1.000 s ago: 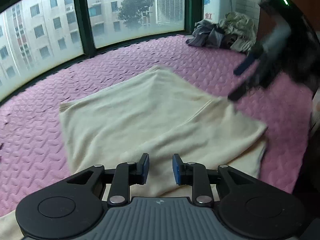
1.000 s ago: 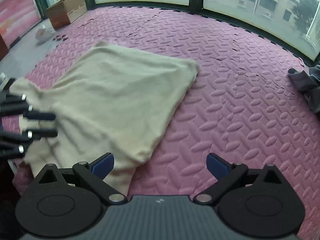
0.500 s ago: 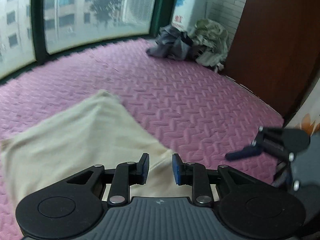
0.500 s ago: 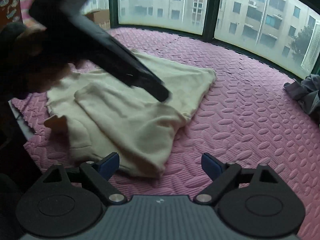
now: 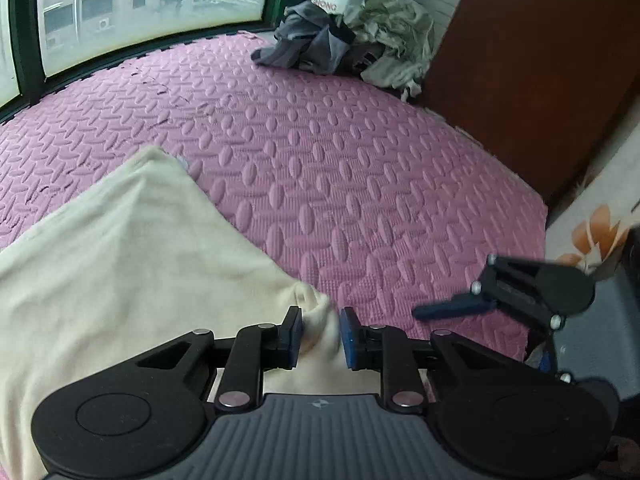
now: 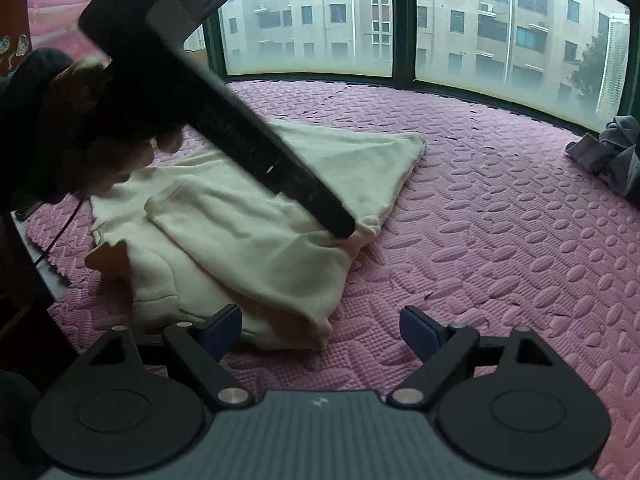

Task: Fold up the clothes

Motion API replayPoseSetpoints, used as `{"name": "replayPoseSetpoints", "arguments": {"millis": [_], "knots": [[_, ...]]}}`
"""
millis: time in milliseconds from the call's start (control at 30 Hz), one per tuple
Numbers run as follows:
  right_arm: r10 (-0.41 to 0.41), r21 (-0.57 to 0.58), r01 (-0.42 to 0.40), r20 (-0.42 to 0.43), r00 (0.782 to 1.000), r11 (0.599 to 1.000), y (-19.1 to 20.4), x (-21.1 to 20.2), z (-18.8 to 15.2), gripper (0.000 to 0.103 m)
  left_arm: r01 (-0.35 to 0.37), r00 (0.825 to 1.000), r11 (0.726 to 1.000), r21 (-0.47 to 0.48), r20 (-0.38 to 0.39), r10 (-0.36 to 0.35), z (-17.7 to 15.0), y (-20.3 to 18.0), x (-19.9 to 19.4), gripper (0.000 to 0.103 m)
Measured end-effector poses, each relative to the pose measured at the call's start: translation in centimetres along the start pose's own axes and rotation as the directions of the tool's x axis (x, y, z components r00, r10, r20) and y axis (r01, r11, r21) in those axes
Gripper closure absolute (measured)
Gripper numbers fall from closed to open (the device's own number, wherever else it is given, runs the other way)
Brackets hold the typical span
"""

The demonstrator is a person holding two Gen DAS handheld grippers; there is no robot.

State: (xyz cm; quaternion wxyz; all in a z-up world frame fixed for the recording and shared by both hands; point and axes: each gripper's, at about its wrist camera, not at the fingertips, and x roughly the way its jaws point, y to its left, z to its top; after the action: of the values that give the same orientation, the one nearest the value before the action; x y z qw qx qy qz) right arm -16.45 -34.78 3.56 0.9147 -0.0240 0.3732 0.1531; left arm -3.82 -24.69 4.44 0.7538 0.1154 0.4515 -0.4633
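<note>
A cream garment lies folded over itself on the pink foam mat. My left gripper has a bunched corner of the cream garment between its blue pads, and its jaws are closing on it. In the right wrist view the left gripper slants down onto that corner at the fold's right edge, held by a person's hand. My right gripper stands open low over the mat, with the garment's near corner just ahead of its jaws. One of its fingers shows to the right in the left wrist view.
A pile of grey and pale clothes lies in the far corner by the windows, also seen as grey cloth. A brown wooden panel stands on the right. The mat's edge runs close behind the garment.
The left gripper has carried the garment's edge across, so one layer now lies folded over the other. The right gripper has narrowed a little and dropped toward the near corner.
</note>
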Motion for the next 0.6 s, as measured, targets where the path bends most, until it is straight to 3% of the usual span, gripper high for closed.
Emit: {"name": "replayPoseSetpoints", "arguments": {"millis": [100,267,533,600], "knots": [[-0.001,-0.004,0.001,0.011,1.0,1.0,0.3,0.0,-0.1,0.015,0.047,0.998,0.997,-0.064,-0.028,-0.049,0.8,0.7,0.7,0.079],[-0.012,-0.013,0.013,0.032,0.999,1.0,0.8,-0.1,-0.2,0.015,0.04,0.997,0.998,-0.053,-0.067,-0.043,1.2,0.6,1.4,0.085],[-0.011,0.007,0.011,0.044,0.999,1.0,0.8,0.2,-0.4,0.015,0.064,0.992,0.995,-0.078,-0.107,-0.072,1.2,1.0,1.6,0.084],[-0.01,0.007,0.009,0.045,0.999,1.0,0.9,0.3,-0.5,0.015,0.058,0.994,0.995,-0.077,-0.085,-0.064,1.2,1.0,1.5,0.093]]}}
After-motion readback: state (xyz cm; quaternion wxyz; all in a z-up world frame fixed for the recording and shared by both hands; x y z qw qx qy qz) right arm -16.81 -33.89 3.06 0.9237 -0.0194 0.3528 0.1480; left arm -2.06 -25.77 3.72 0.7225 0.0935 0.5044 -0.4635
